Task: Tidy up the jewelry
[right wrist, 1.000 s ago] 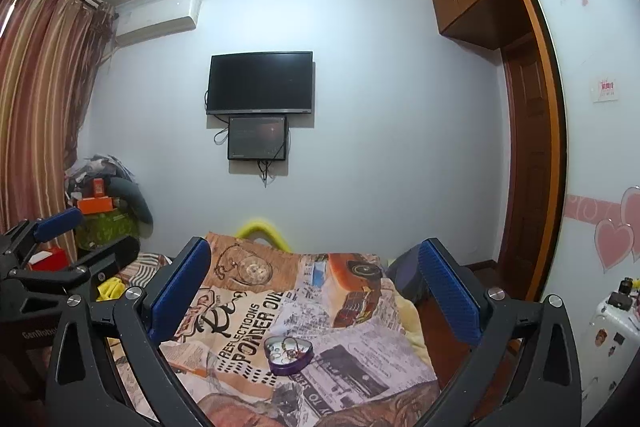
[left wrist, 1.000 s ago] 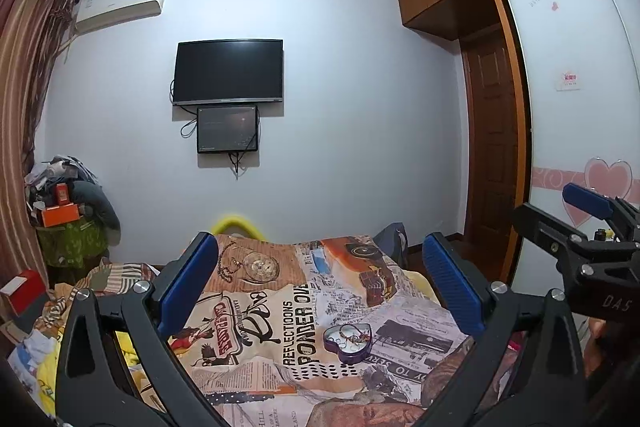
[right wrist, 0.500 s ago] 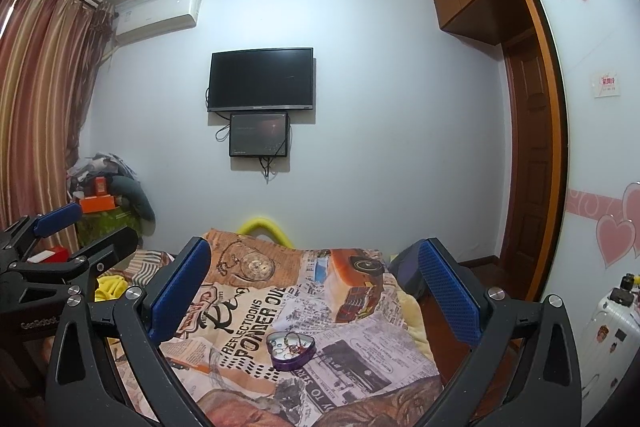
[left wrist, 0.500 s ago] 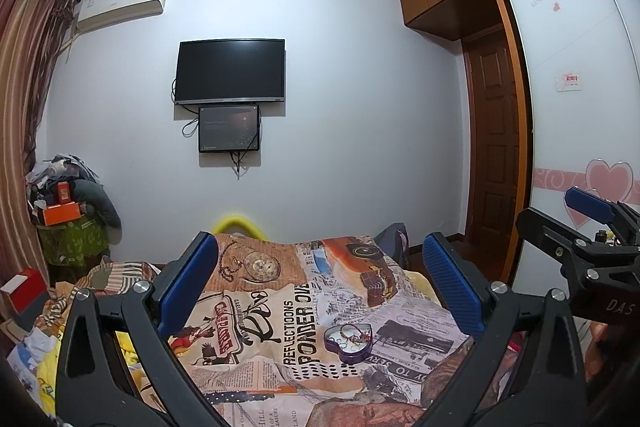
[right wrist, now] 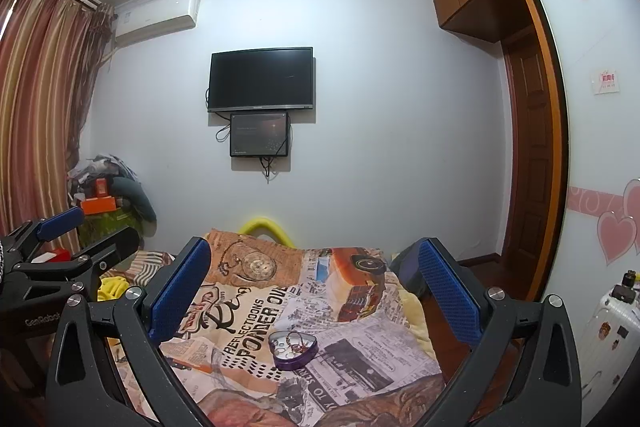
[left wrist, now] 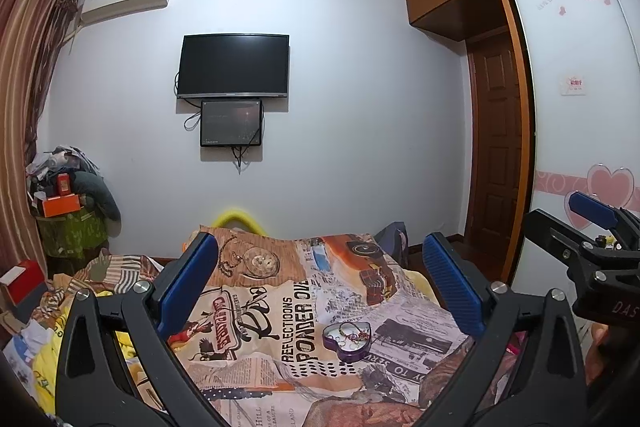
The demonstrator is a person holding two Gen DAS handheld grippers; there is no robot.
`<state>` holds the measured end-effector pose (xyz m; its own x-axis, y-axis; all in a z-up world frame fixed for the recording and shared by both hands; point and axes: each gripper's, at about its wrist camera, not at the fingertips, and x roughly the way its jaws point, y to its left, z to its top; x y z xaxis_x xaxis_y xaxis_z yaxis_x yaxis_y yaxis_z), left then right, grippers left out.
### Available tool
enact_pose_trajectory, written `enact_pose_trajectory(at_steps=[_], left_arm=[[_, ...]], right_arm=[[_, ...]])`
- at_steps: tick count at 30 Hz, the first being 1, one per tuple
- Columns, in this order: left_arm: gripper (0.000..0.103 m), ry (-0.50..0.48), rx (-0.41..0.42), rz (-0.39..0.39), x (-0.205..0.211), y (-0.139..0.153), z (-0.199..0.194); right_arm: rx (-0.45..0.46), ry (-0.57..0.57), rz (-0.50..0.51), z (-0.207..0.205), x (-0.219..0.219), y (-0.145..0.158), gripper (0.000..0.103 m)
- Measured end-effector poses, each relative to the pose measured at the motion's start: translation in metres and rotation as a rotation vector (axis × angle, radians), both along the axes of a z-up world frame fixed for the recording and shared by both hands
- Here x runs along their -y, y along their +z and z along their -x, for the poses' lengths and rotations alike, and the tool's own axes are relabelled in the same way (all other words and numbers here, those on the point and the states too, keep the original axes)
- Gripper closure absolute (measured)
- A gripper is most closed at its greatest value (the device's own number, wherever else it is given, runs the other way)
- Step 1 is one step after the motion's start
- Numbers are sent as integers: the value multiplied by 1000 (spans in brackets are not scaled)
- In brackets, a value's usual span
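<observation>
A purple heart-shaped tin (left wrist: 347, 341) with jewelry tangled inside lies open on a bed covered by a newspaper-print blanket (left wrist: 280, 307). It also shows in the right wrist view (right wrist: 293, 344). My left gripper (left wrist: 320, 287) is open and empty, held above the bed well short of the tin. My right gripper (right wrist: 316, 287) is open and empty too, held level beside the left one. Each gripper shows at the edge of the other's view: the right gripper (left wrist: 592, 251) and the left gripper (right wrist: 68, 247).
A TV (left wrist: 233, 66) and a small screen hang on the far wall. A cluttered pile (left wrist: 68, 203) stands at the left by the curtain. A wooden door (left wrist: 498, 155) and wardrobe are on the right. A white suitcase (right wrist: 612, 331) stands at the right.
Both grippers have drifted slightly; the views have shifted a little. Both stay open and empty. The tin has not moved.
</observation>
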<state>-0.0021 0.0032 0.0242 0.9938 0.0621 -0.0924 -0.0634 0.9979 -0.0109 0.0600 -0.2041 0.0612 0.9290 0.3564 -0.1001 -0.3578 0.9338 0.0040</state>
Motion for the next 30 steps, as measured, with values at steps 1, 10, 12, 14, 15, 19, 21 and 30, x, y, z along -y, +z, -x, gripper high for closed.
enact_pose_trajectory(at_steps=[1,10,12,14,15,19,21,30], left_arm=[[0,0,-2,1,-1,0,0],[0,-6,-15,17,-4,0,-3],[0,-7,-16,24,-5,-1,-2],[0,-10,-18,28,-6,-1,-3],[0,-11,-20,29,-6,-1,-3],[0,-16,-23,30,-6,-1,-4],[0,-18,-25,32,-7,-2,-4],[0,-23,-36,36,-8,-4,-7]], right_arm=[[-1,0,0,0,0,0,0],[-1,1,-1,0,0,0,0],[-1,0,0,0,0,-1,0],[-2,1,0,0,0,0,0],[-2,1,0,0,0,-1,0],[-5,1,0,2,-1,1,0],[-8,1,-1,2,-2,1,0],[-14,0,-3,1,-2,0,0]])
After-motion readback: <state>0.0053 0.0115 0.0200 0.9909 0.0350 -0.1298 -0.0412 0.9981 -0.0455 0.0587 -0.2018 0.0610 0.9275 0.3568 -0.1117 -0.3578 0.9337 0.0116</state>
